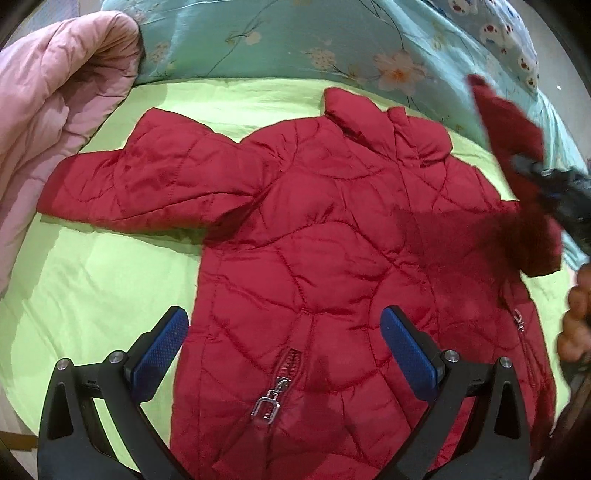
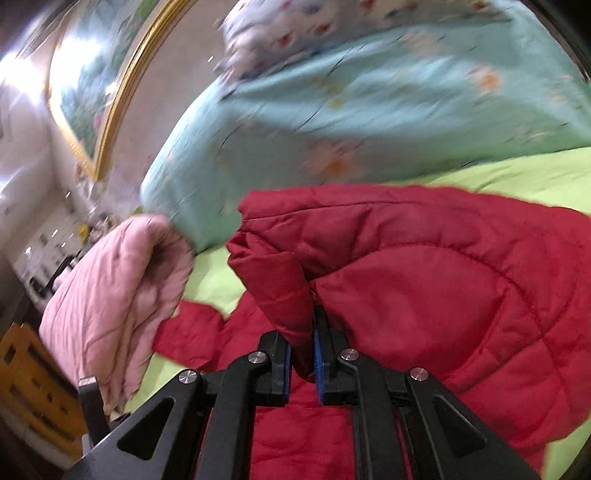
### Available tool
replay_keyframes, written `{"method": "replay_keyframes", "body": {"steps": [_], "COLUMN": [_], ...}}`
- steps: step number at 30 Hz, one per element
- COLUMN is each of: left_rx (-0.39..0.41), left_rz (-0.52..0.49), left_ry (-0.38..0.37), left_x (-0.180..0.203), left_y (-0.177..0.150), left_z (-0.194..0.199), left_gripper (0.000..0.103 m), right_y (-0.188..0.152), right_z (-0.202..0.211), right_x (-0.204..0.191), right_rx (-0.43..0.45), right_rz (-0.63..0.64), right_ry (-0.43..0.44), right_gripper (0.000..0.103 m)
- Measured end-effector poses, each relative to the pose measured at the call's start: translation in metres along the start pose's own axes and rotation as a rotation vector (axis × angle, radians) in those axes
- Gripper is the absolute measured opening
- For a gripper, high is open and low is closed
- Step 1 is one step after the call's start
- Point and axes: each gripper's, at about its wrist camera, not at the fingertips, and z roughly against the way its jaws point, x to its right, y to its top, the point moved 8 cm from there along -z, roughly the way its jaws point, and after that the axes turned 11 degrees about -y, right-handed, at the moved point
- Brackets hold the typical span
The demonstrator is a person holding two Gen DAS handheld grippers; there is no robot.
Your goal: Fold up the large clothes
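- Jaws of the left gripper (image 1: 284, 345) stand wide apart above the lower front of the red quilted jacket (image 1: 314, 266), with nothing between the blue pads (image 1: 406, 354).
- Just below those pads, the jacket's metal zipper pull (image 1: 266, 402) lies on the closed front seam.
- The jacket lies face up and spread flat on the lime-green sheet (image 1: 85, 295), its collar towards the far side.
- One sleeve (image 1: 140, 184) stretches out flat to the left of the left wrist view, its cuff close to the pink quilted blanket (image 1: 55, 92).
- In the right wrist view, the right gripper (image 2: 303, 354) is clamped tight on the cuff (image 2: 284, 291) of the other sleeve, which is lifted off the bed and bent over the body of the jacket.
- The same lifted cuff shows blurred at the right edge of the left wrist view, with the dark gripper beside it and part of a hand (image 1: 576, 321) below.
- Beyond the jacket, a teal floral duvet (image 1: 258, 40) lies bunched along the far side of the sheet.
- A patterned pillow (image 1: 506, 33) rests on top of the duvet.
- Farthest off, a gold-framed picture (image 2: 99, 85) hangs on the wall.
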Motion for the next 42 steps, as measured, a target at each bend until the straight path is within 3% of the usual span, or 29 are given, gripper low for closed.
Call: {"method": "replay_keyframes", "body": {"steps": [13,24,26,27,29,31,37,39,42], "left_rx": [0.023,0.032,0.029,0.027,0.016,0.006,-0.041,-0.064,-0.106], "left_rz": [0.091,0.144,0.146,0.144,0.143,0.152,0.179,0.164,0.128], "left_ry": [-0.059,-0.077,-0.085,-0.087,-0.095,-0.120,-0.227,-0.252,-0.292], "left_x": [-0.039,-0.060,-0.059,-0.058,-0.057,-0.055,-0.040,-0.028,-0.003], "left_y": [0.011,0.025,0.028,0.030,0.033,0.038,0.047,0.049,0.053], "left_z": [0.009,0.005,0.002,0.000,-0.006,-0.011,-0.033,-0.045,-0.072], "left_gripper": [0.103,0.103,0.103,0.103,0.103,0.103,0.103,0.103,0.103], "right_y": [-0.050,-0.095,-0.099,-0.099,-0.098,-0.097,-0.081,-0.066,-0.045], "right_z": [-0.093,-0.138,-0.141,-0.140,-0.135,-0.127,-0.075,-0.050,-0.026], "right_x": [-0.079,-0.077,-0.078,-0.079,-0.084,-0.087,-0.068,-0.048,-0.003], "right_rx": [-0.177,-0.299,-0.309,-0.310,-0.308,-0.304,-0.236,-0.161,-0.069], "right_rz": [0.085,0.117,0.113,0.109,0.111,0.114,0.024,0.021,0.028], "right_ry": [0.101,0.071,0.082,0.098,0.119,0.129,0.167,0.108,-0.094], "right_gripper": [0.009,0.016,0.024,0.027,0.047,0.056,0.058,0.057,0.057]}}
